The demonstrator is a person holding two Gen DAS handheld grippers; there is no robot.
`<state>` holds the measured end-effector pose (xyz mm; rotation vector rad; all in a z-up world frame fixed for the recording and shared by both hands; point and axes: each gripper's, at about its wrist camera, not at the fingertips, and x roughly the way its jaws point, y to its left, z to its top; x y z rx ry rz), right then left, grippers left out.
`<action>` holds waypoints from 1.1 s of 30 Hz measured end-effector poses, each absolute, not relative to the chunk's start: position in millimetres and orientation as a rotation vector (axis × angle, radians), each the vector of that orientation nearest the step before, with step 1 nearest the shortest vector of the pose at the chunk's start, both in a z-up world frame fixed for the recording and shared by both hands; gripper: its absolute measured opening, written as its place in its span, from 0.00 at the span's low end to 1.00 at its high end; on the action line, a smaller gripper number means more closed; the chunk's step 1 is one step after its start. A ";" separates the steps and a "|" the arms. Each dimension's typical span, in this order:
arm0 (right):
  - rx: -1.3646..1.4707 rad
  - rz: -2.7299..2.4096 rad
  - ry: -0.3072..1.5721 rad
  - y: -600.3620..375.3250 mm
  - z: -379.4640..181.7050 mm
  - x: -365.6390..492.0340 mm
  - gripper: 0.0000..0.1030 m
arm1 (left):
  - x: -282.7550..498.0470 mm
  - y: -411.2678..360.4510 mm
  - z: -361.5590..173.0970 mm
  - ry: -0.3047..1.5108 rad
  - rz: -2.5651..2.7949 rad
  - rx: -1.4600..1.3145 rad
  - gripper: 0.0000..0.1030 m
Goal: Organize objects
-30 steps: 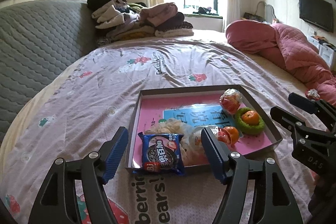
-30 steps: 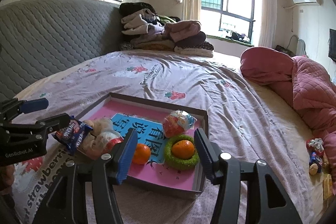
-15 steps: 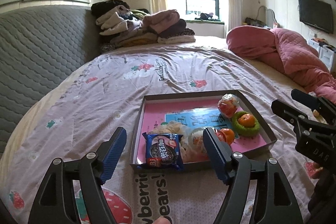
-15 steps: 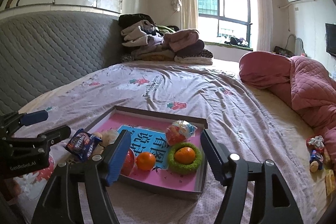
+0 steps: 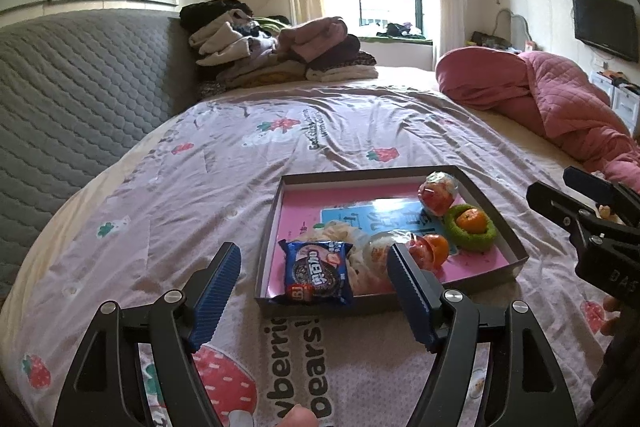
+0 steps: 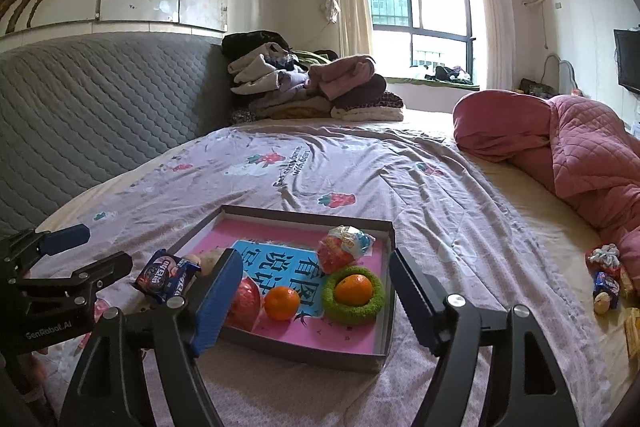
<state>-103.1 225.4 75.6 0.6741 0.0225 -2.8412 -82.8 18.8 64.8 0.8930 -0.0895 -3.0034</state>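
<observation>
A shallow grey tray (image 5: 372, 173) with a pink floor lies on the bed sheet. A blue cookie packet (image 5: 316, 273) rests at its near left corner, over the rim. Further right lie a loose orange (image 5: 434, 249), an orange in a green ring (image 5: 471, 221) and a wrapped red-and-white ball (image 5: 438, 189). My left gripper (image 5: 314, 251) hangs open just short of the tray, holding nothing. My right gripper (image 6: 315, 259) is opening its jaws before the tray (image 6: 304, 347), with nothing gripped. Each gripper shows at the edge of the other's view.
A grey padded headboard (image 5: 80, 87) runs along the left. Folded clothes (image 5: 280, 51) are piled at the far end of the bed. A pink quilt (image 5: 560, 95) lies bunched on the right. Several small wrapped snacks (image 6: 606, 275) lie on the sheet near it.
Both grippers have drawn back a little from the tray, and the right jaws have spread wider. The cookie packet stays at the tray's near left corner.
</observation>
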 end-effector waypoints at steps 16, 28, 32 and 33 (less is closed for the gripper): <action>0.724 -2.832 -0.012 225.4 64.4 -96.6 0.73 | -74.3 17.8 51.4 -0.098 -2.970 0.935 0.74; 0.767 -2.812 -0.001 220.5 54.1 -90.4 0.73 | -73.2 23.4 37.9 -0.109 -2.952 0.995 0.74; 0.784 -2.812 0.001 220.5 50.5 -88.3 0.73 | -71.0 26.1 34.9 -0.114 -2.953 1.002 0.74; 0.786 -2.813 0.000 220.7 49.9 -88.0 0.73 | -70.6 26.3 34.3 -0.115 -2.950 1.006 0.74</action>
